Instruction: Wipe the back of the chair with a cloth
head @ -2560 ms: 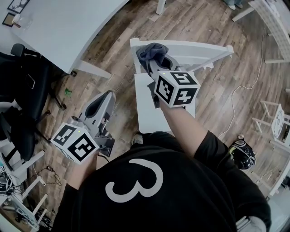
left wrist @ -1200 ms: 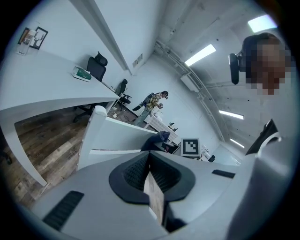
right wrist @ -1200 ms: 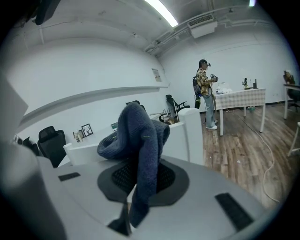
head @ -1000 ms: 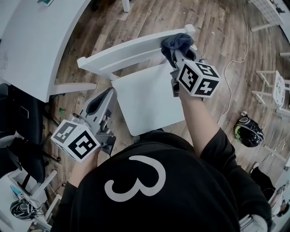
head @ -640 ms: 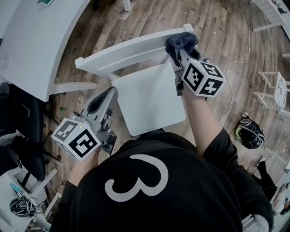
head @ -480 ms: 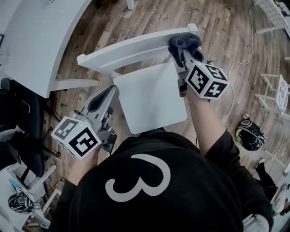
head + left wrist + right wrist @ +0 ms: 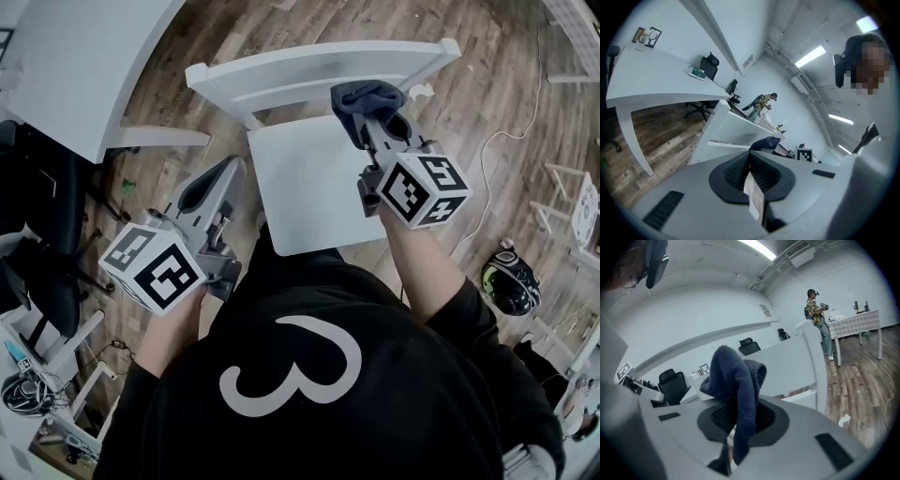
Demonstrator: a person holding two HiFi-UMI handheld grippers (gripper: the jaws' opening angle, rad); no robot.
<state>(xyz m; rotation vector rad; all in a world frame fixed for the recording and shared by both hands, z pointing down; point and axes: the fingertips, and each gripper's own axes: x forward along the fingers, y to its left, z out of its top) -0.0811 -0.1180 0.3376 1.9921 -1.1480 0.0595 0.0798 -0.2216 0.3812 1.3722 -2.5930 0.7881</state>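
A white chair seen from above. The right gripper is clamped on a dark blue cloth, which appears to touch the chair's backrest. The left gripper, jaws together and empty, hangs beside the seat.

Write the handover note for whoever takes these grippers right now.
Right claw: shut on the dark blue knitted cloth, held at the top rail of the white wooden chair, right of the rail's middle; contact not certain.
Left claw: shut, empty, left of the chair, over the wooden floor.
Done: cloth gripped and brought to the back. How much is wiped does not show.
Left: probably sweep the cloth along the whole rail.
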